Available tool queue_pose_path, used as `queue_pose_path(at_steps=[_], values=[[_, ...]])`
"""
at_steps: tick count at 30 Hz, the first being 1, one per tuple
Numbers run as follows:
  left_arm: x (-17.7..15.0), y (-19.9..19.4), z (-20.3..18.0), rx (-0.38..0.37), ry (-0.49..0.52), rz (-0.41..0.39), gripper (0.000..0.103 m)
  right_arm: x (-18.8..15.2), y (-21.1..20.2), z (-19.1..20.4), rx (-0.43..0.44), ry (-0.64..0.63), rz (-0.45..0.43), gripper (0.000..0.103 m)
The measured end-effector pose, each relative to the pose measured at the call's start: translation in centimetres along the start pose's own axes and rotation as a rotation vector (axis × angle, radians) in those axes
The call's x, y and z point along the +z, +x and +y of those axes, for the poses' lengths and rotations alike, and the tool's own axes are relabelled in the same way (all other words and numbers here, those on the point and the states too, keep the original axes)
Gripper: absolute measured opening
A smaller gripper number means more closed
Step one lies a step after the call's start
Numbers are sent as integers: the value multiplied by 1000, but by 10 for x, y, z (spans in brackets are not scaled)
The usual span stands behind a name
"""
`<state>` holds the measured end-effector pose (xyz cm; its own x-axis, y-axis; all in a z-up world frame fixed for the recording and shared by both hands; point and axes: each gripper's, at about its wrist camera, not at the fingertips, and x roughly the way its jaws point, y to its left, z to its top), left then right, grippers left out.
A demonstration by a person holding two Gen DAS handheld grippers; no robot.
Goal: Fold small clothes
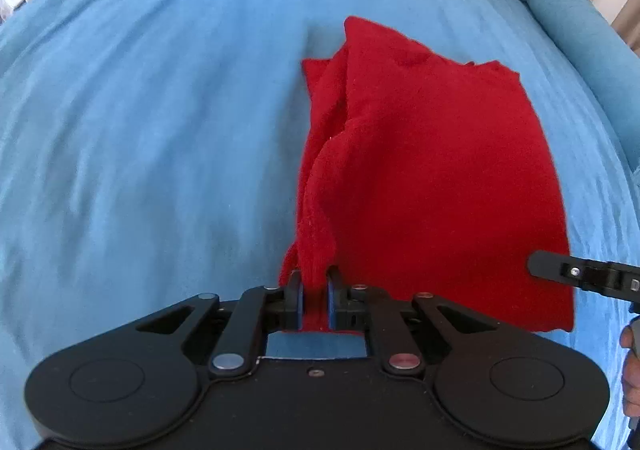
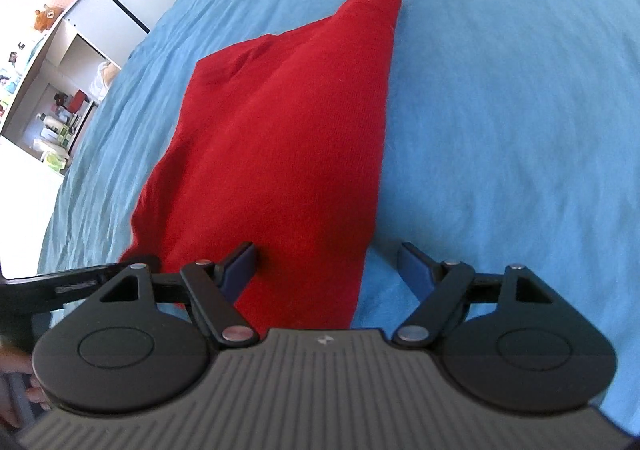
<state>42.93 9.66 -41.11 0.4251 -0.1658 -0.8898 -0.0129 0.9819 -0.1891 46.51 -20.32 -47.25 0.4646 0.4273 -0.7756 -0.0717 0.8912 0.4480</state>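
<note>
A red knit garment (image 1: 432, 178) lies partly folded on a blue bedspread (image 1: 140, 130). My left gripper (image 1: 315, 286) is shut on the garment's near left edge, and a ridge of red cloth runs away from the jaws. In the right wrist view the same red garment (image 2: 280, 138) stretches away from me. My right gripper (image 2: 328, 262) is open and empty, its jaws wide apart over the garment's near right edge. One right finger also shows in the left wrist view (image 1: 560, 270). The left gripper's side shows at the left of the right wrist view (image 2: 80, 278).
The blue bedspread (image 2: 520, 130) fills both views. Pillows and a rolled blue cover (image 1: 568, 18) lie at the far right of the bed. White shelves with small items (image 2: 48, 62) stand beyond the bed's left side.
</note>
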Motion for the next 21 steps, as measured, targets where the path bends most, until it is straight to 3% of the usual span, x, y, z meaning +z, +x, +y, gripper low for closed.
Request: queue_pose_path(at_steps=[2, 3, 4, 6, 9, 13, 15, 18, 21], values=[[7, -1, 0, 1, 6, -10, 35, 0, -1, -1, -4, -16, 0, 93], [10, -4, 0, 24, 2, -13, 59, 1, -4, -2, -4, -25, -1, 93], [12, -8, -2, 64, 1, -24, 75, 2, -6, -2, -6, -31, -3, 93], [17, -27, -9, 109, 25, -93, 75, 5, -16, 1, -18, -56, -35, 93], [27, -55, -25, 57, 89, -191, 76, 16, -31, 7, -33, -93, -96, 90], [34, -68, -51, -115, 184, -234, 84, 43, -36, 17, -22, -149, -150, 90], [28, -62, -62, -156, 242, -210, 84, 57, -30, 19, -3, -164, -157, 90], [13, -38, -63, -120, 288, -137, 84, 73, -14, 20, 22, -222, -146, 90], [3, -13, -52, -92, 265, -68, 84, 82, 7, 23, 33, -279, -112, 90]])
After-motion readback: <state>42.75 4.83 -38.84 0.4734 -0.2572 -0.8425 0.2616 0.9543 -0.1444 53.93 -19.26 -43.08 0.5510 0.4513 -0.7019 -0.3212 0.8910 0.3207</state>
